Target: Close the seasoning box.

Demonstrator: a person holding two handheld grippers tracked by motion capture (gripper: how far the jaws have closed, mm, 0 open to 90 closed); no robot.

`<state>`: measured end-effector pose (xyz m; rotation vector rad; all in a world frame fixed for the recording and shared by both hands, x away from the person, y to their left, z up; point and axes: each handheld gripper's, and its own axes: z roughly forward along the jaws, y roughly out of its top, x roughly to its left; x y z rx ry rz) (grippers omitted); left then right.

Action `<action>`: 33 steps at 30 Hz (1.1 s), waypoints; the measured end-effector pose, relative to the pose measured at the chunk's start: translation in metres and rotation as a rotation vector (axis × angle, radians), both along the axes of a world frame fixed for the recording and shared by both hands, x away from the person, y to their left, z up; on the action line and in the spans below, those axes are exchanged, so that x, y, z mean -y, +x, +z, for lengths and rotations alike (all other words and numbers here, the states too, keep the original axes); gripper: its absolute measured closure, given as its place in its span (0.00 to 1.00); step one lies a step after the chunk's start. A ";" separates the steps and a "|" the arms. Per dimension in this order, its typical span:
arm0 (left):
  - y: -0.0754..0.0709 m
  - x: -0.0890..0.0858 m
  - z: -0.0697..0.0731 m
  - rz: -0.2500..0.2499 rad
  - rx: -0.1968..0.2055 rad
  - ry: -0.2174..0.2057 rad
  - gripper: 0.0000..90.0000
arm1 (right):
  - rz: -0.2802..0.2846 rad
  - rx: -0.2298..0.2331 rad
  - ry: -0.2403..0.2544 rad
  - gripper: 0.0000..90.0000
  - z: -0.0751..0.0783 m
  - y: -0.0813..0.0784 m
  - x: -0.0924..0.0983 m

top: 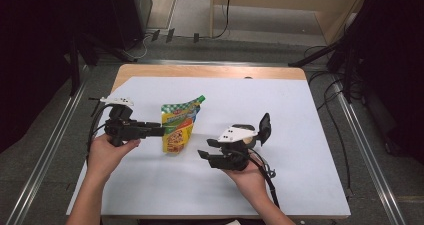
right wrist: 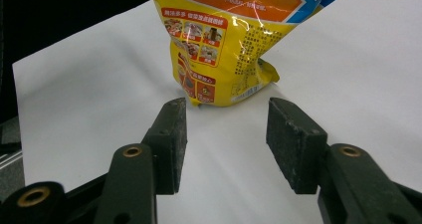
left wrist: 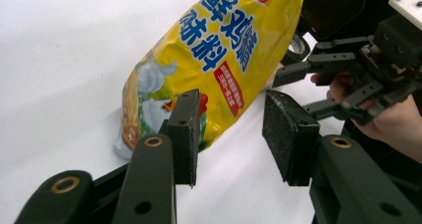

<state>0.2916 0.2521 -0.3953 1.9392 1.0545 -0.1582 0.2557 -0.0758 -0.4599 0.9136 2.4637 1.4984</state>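
Both black-jawed grippers sit part-open w/ nothing gripped: left gripper [left wrist: 229, 134] just beside the yellow seasoning pouch [top: 179, 126], right gripper [right wrist: 226, 144] short of its base. Pouch stands mid-desk [top: 300, 135], prob. leaning. Approach slowly, pinch the sealed edge, not the soft belly.

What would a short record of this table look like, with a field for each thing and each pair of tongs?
surface: white table top
main thing: yellow seasoning pouch with a green cap, standing on its base between the two hands
left tongs: pointed at the pouch's side, jaws apart, nothing pressed between the pads
right tongs: short of the pouch, jaws apart, nothing between them
pouch seen from the left tongs: leaning, just beyond the pads
pouch seen from the right tongs: its crumpled base rests on the table ahead of the jaws
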 end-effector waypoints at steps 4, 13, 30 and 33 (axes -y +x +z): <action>-0.001 -0.006 0.001 0.003 -0.002 -0.006 0.64 | -0.005 -0.016 0.001 0.60 0.003 0.002 0.003; -0.001 -0.023 0.002 0.044 -0.008 -0.008 0.61 | -0.024 -0.069 0.007 0.66 0.009 0.008 0.015; 0.003 -0.032 -0.009 0.086 -0.018 0.013 0.54 | -0.036 -0.121 -0.004 0.95 0.037 0.014 0.040; 0.004 -0.031 -0.010 0.086 -0.018 0.018 0.53 | -0.039 -0.147 -0.001 0.97 0.042 0.016 0.046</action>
